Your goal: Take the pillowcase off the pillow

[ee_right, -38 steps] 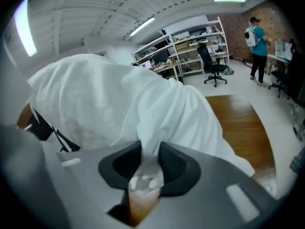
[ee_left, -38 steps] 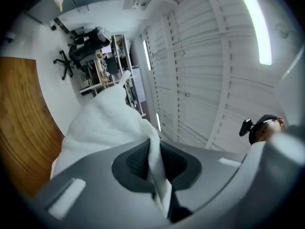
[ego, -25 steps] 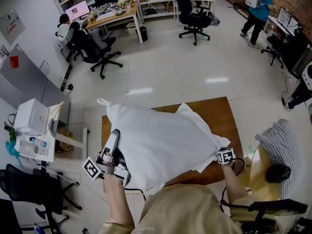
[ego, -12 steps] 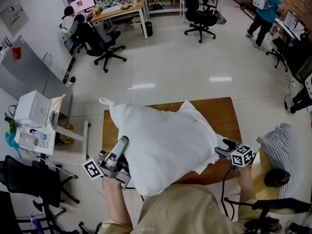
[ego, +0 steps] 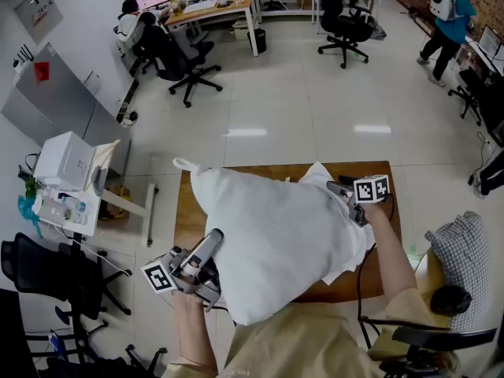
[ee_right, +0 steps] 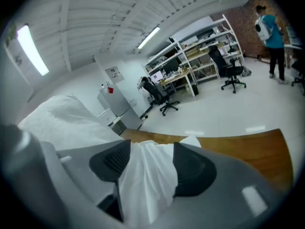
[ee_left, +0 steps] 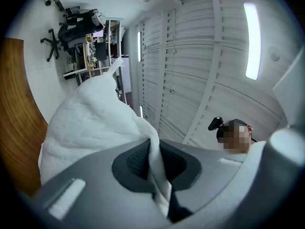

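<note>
The left gripper (ego: 211, 242) is seen in the head view at the near left edge of the white pillow (ego: 268, 235), which is held over the wooden table (ego: 187, 211). The right gripper (ego: 340, 189) is placed at the far right side, where the thinner pillowcase (ego: 352, 250) hangs loose.

In the left gripper view, the jaws are fully closed, and a thin fold of the quilted pillow is pinched between the pads.

In the right gripper view, the jaws have just been closing. A thick bunch of smooth pillowcase cloth is pressed between the pads, so they are kept about half apart.

Two failures can be expected. The loose bunch may be drawn out of the right jaws when a pull is made. The thin fold on the left may also slip, and then pillow and pillowcase would be dragged together.
</note>
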Demonstrator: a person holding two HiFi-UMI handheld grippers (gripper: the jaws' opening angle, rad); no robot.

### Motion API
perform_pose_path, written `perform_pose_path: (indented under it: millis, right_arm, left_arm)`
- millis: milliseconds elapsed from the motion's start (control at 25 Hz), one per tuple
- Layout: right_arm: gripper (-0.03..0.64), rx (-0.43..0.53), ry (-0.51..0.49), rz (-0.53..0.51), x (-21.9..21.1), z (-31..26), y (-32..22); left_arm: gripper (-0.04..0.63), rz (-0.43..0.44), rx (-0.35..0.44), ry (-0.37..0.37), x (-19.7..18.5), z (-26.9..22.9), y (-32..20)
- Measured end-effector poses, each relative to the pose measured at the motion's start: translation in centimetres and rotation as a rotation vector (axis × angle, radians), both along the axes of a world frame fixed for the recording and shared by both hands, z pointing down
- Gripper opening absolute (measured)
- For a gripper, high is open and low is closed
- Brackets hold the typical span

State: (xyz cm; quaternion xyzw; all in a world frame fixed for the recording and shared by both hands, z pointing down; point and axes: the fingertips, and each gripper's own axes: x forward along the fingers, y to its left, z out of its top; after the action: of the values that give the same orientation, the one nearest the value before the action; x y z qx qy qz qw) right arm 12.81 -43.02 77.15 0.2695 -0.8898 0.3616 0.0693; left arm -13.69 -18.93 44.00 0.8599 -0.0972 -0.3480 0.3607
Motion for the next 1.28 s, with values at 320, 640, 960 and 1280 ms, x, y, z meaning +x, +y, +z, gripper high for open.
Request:
perform_pose_path:
  millis: [320, 640, 960, 1280]
  right_arm:
    - [0.15, -0.259, 0.189, -0.097, -0.7, 14.2, -6.2]
    - [0.011, -0.342, 0.286, 0.272, 9.2, 17.9, -10.5]
    - [0.009, -0.42, 0.555, 0.499, 20.9, 25.7, -0.7]
    - [0.282, -0.153, 0.074, 0.383, 10.2, 8.6, 2.0]
  left_arm:
    - [0.015, -0.084, -0.097, -0.055, 2.4, 5.2, -1.6]
    - [0.014, -0.206, -0.084, -0.08, 0.0, 2.0, -2.3]
    - [0.014, -0.262, -0.01, -0.101, -6.4, 1.3, -2.0]
    - [0.015, -0.159, -0.01, -0.025, -8.0, -0.5, -4.2]
